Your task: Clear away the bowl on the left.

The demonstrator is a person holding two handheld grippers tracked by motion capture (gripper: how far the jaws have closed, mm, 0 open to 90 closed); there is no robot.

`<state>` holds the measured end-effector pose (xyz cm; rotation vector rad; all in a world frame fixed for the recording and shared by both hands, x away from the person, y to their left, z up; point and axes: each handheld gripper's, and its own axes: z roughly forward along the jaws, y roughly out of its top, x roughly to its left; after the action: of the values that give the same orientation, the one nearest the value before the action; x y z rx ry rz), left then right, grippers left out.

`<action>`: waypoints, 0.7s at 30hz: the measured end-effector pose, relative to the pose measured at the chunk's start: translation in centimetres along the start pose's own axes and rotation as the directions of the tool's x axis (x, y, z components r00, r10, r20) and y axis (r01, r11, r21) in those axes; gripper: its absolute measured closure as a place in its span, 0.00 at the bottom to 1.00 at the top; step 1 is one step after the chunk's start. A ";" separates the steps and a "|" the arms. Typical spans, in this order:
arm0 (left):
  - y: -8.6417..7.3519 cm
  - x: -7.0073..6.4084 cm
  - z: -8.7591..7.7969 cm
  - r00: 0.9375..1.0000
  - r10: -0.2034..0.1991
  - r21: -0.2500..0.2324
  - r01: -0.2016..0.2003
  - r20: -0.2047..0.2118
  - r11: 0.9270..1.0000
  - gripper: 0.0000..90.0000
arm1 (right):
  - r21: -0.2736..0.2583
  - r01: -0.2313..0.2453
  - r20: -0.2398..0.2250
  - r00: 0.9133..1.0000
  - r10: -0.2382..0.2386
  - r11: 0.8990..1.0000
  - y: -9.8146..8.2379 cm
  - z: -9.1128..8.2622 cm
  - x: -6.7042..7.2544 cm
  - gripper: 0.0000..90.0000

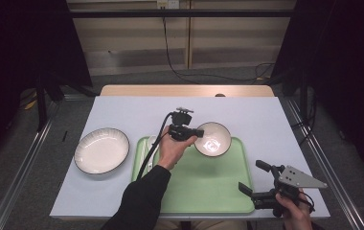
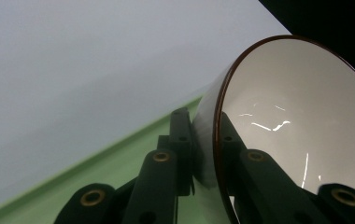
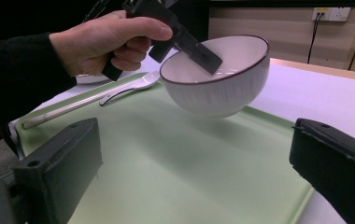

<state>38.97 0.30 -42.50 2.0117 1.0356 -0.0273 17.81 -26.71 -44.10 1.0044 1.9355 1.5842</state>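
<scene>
A white bowl (image 1: 212, 139) with a dark brown rim hangs a little above the far right part of the green tray (image 1: 209, 187). My left gripper (image 1: 195, 133) is shut on the bowl's left rim, one jaw inside and one outside. The left gripper view shows that rim (image 2: 218, 140) pinched between the jaws. From the right gripper view the bowl (image 3: 217, 84) floats clear of the tray (image 3: 166, 172). My right gripper (image 1: 253, 179) is open at the tray's near right corner, holding nothing. A white spoon (image 1: 150, 146) lies along the tray's left side.
A white ribbed plate (image 1: 102, 150) with a dark rim sits on the light table cover left of the tray. Chopsticks (image 3: 68, 108) lie beside the spoon (image 3: 131, 87). Metal rails run along both table sides, and cables trail on the floor beyond.
</scene>
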 end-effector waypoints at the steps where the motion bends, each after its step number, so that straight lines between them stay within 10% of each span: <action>1: 0.1 -0.1 0.3 1.000 -0.006 -0.004 0.006 0.002 1.000 0.91 | 0.001 -0.003 0.000 1.000 0.003 1.000 0.0 0.0 0.0 0.02; 21: 0.0 -1.5 4.8 1.000 -0.007 0.057 0.007 -0.002 0.998 0.91 | -0.002 -0.005 -0.010 1.000 0.005 1.000 0.0 0.0 0.0 0.02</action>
<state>39.61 -3.98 -44.98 2.0597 1.0535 -0.0591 17.82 -26.75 -44.11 1.0030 1.9392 1.5966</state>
